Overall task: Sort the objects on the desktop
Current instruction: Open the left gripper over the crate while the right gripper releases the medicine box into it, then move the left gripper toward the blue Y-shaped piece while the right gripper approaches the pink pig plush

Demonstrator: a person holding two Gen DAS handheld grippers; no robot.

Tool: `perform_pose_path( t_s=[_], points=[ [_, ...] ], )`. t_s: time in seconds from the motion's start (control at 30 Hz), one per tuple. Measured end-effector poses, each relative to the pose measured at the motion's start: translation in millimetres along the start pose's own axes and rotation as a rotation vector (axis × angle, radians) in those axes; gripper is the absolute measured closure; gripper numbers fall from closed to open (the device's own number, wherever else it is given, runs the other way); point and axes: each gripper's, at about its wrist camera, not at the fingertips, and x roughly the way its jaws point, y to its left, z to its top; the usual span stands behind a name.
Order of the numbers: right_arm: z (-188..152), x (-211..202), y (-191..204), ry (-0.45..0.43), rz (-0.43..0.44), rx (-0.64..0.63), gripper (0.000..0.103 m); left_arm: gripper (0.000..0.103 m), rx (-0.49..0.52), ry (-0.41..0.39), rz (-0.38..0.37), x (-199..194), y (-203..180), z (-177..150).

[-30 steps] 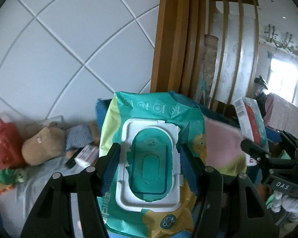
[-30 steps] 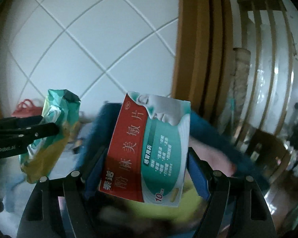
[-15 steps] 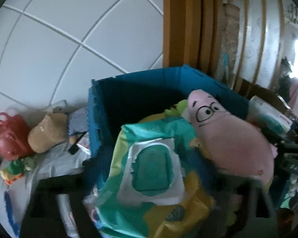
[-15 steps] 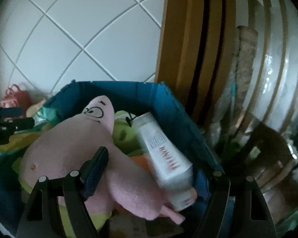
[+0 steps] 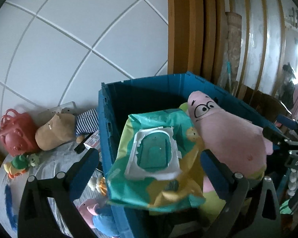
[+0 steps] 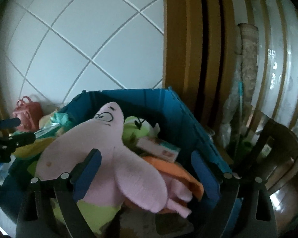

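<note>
A blue bin holds a pink star plush and a green wet-wipes pack that lies loose on top at the bin's left side. My left gripper is open above the pack, not touching it. In the right wrist view the bin holds the pink plush, a small medicine box and an orange item. My right gripper is open and empty above the bin.
On the grey table left of the bin lie a red toy basket, a tan plush doll, a green and orange toy and a pink pig toy. A tiled wall and wooden frame stand behind.
Both grippers opened. The wipes pack dropped from the left one into the bin, and the medicine box dropped from the right one into the bin.
</note>
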Motion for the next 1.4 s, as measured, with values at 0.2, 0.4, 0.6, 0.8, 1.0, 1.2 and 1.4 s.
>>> perform_pose_path(
  t_s=[0.2,0.4,0.6,0.8,1.0,1.2,1.4],
  points=[
    [-7,-21,17,-0.033,0.040,0.013,0.001,0.000,-0.024,-0.066,0.022,-35,9,-17],
    [-13,-38,46,-0.043,0.088,0.042,0.000,0.000,-0.055,-0.093,0.018,-67,35,-40],
    [-17,-55,100,-0.068,0.129,0.028,0.000,0.000,-0.107,-0.075,0.049,-90,95,-71],
    [-22,-78,179,-0.107,0.180,-0.001,0.000,0.000,-0.158,-0.037,0.094,-113,168,-111],
    [-40,-92,263,-0.117,0.233,-0.016,0.000,0.000,-0.192,0.019,0.137,-126,240,-153],
    [-71,-85,334,-0.037,0.258,-0.055,0.000,0.000,-0.214,0.097,0.130,-118,284,-191],
    [-99,-50,371,0.092,0.268,-0.113,0.000,0.000,-0.242,0.143,0.138,-98,304,-203]
  ],
)
